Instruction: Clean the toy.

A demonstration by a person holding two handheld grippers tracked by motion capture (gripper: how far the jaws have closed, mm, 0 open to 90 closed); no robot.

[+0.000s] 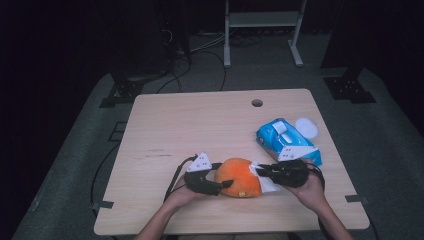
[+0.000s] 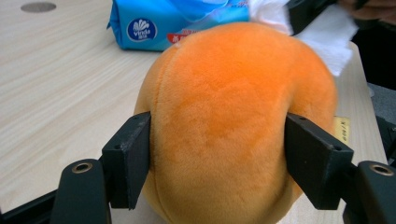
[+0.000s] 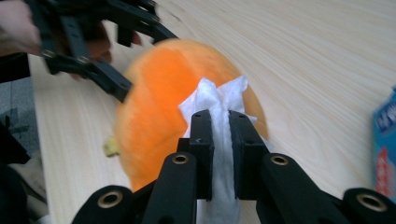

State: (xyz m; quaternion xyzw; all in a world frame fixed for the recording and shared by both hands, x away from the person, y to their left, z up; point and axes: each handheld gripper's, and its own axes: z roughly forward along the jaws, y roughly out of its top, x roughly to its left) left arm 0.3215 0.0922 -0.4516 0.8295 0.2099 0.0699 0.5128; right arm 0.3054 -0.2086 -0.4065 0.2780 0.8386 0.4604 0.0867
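Item: orange plush toy [image 1: 239, 177], round and soft, lying on the wooden table [image 1: 200, 120] near your edge, between your two grippers.

Item: your left gripper [image 1: 225, 185], held in your left hand [image 1: 180, 196]. In the left gripper view its two black jaws press against opposite flanks of the plush toy [image 2: 233, 121], denting the pile; it is clamped on the toy.

Item: your right gripper [image 1: 261, 171], held in your right hand [image 1: 310, 190]. In the right gripper view its jaws stand close together, pinching a white wipe [image 3: 219, 116]. The wipe's crumpled end lies against the top of the plush toy [image 3: 159, 93]. In the high view the wipe [image 1: 265, 182] shows at the toy's right side, touching it.

Item: blue pack of wipes [image 1: 286, 141], lying flat on the table beyond your right gripper, near but apart from the toy. Its lid is flipped open, and a white round piece [image 1: 306, 127] lies just beside it.

Item: cable hole [image 1: 257, 103], at the table's far edge, well apart from everything else.
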